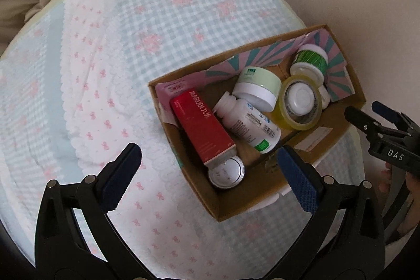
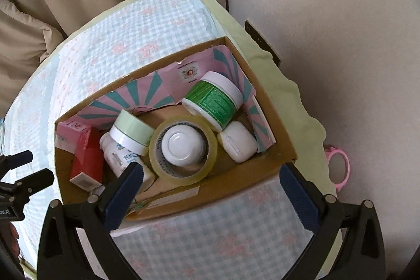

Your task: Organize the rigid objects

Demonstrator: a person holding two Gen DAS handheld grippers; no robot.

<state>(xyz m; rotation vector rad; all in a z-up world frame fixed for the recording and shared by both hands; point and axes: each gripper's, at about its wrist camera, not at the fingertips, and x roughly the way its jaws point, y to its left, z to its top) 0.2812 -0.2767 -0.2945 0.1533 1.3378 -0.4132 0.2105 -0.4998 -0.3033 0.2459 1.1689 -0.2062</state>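
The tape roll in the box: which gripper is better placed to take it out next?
Probably the right gripper: it hangs open almost directly above the tape roll. The left gripper, open too, is over the red carton at the box's other end.

Both grippers are black plastic. The left gripper point(image 1: 208, 167) and right gripper point(image 2: 210, 184) carry textured blue pads point(image 1: 296, 175) and round silver screws point(image 1: 90, 178). White "DAS" lettering point(image 1: 395, 154) marks the right gripper's body.
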